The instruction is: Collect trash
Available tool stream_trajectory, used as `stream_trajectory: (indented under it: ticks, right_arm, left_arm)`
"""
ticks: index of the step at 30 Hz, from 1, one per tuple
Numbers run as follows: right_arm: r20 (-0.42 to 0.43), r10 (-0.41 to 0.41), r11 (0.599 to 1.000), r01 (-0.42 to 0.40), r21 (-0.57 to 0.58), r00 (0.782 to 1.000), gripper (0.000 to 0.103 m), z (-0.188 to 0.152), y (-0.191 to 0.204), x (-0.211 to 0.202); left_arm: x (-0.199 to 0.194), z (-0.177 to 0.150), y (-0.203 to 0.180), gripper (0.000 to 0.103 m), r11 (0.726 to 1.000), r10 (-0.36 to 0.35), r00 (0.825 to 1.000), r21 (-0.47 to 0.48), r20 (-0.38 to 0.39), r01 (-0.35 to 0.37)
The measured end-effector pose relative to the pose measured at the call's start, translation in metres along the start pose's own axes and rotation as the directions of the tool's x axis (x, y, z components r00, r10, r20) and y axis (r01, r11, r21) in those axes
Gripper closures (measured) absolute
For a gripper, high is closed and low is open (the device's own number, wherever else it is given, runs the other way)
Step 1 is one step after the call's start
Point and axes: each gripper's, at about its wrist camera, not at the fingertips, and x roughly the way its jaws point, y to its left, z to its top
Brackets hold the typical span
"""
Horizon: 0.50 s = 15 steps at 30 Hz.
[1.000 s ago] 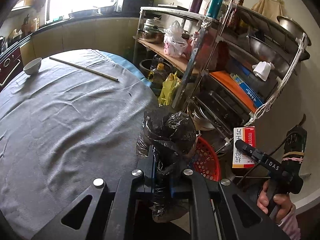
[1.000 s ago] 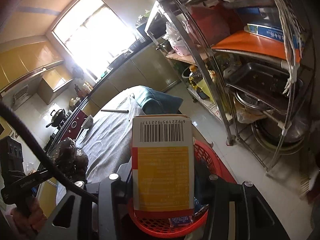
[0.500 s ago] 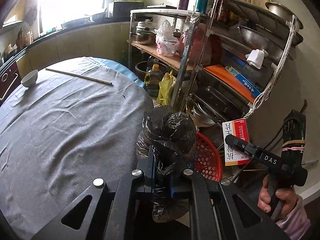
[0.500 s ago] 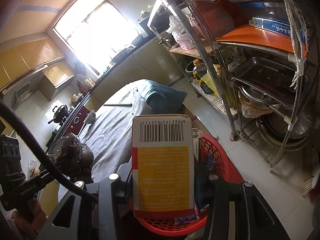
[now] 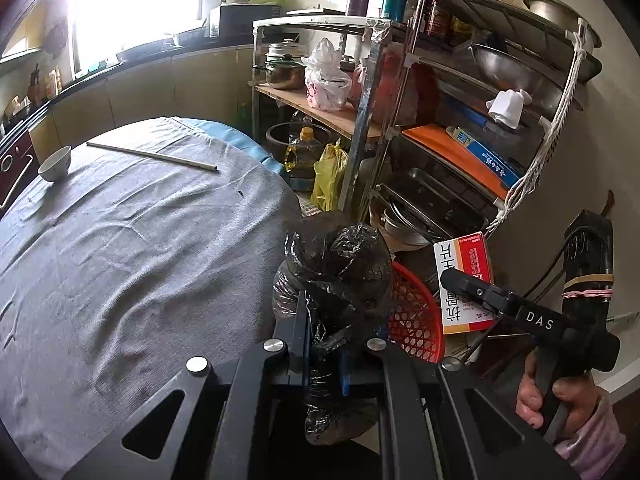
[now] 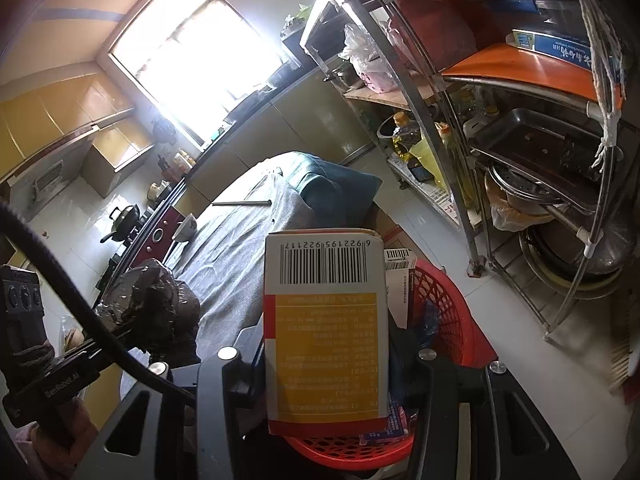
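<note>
Left gripper (image 5: pixel 324 344) pinches 1 crumpled black plastic bag (image 5: pixel 334 276) beside the table's near-right edge. Right gripper (image 6: pixel 326 364) clamps 1 white-and-orange cardboard box (image 6: pixel 326 332) over the red mesh plastic basket (image 6: pixel 448 312).

Crinkled glossy plastic bag (image 5: pixel 336 276), printed cardboard box (image 6: pixel 326 336), matt cloth tablecloth (image 5: pixel 120 248).

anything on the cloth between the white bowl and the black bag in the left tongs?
Nothing: in the left wrist view the grey cloth is bare from the white bowl to the black bag in the left tongs. The chopsticks lie off that line.
</note>
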Motion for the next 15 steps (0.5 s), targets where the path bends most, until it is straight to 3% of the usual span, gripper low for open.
stream_trajectory:
  ticks: [15]
  right_arm:
    - [-0.031,0.013,1.0,-0.013,0.017,0.999,0.053,-0.004,-0.002,0.009]
  left_arm:
    - [0.011,-0.003,0.001,0.092,1.0,-0.022,0.999,0.004,-0.027,0.022]
